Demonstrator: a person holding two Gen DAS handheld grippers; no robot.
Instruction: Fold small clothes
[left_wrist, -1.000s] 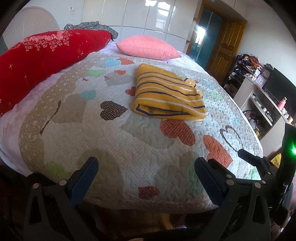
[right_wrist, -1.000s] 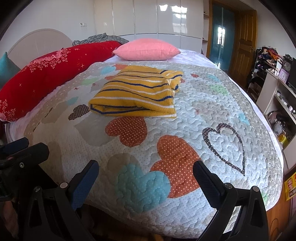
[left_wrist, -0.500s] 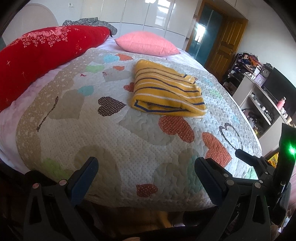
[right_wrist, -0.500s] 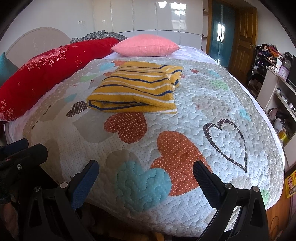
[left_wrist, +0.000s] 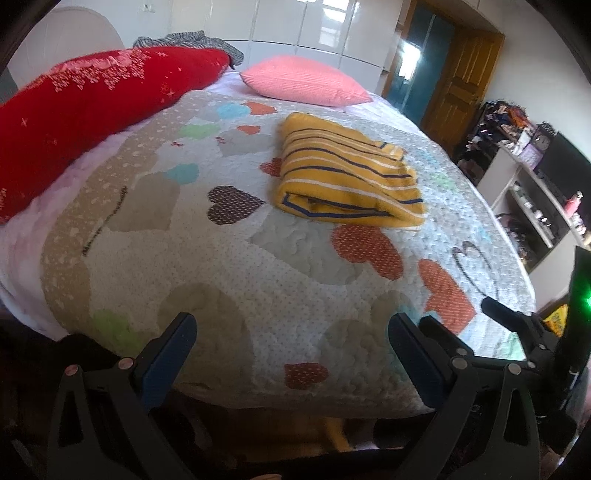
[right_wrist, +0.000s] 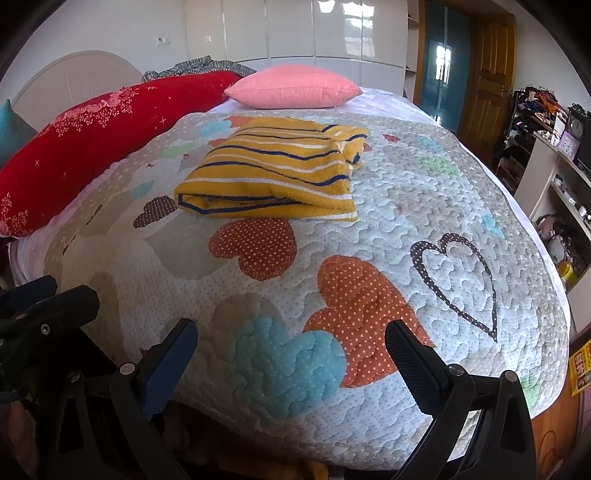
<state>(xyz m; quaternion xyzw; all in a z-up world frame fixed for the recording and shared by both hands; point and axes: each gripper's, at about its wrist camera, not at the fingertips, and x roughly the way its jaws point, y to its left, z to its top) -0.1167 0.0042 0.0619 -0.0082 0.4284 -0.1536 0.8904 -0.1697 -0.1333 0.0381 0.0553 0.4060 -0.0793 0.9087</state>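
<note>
- The yellow striped garment (left_wrist: 347, 181) lies folded into a thick rectangle on the quilt (left_wrist: 229, 266), in the middle of the bed and on the far half as I look along the fingers. From the right wrist view I see the same bundle (right_wrist: 273, 173), its layered open edge facing me, with navy and white stripes running across the top.
- Nothing touches the garment; both of my tools are well apart from it, back at the near edge of the bed.
- My left gripper (left_wrist: 291, 350) has its jaws spread wide with only quilt showing between the blue pads, so it holds nothing.
- My right gripper (right_wrist: 291, 354) is likewise spread wide and empty, hanging over the near rim of the quilt above a blue heart patch (right_wrist: 288, 365) and an orange dotted heart (right_wrist: 362, 306).
- In the left wrist view I can see part of the right tool at the lower right, with a green light (left_wrist: 587, 301) glowing on it.
- Just in front of the garment sits a red-orange dotted heart patch (right_wrist: 255, 243), and a dark brown heart (left_wrist: 231, 205) lies just beside its left corner.
- Behind the garment a pink pillow (right_wrist: 291, 86) rests at the head of the bed.
- A long red cushion (left_wrist: 92, 107) runs along the left side of the bed.
- On the far right I see a white shelf unit (right_wrist: 554, 177) with small items and a wooden door (left_wrist: 461, 85).
</note>
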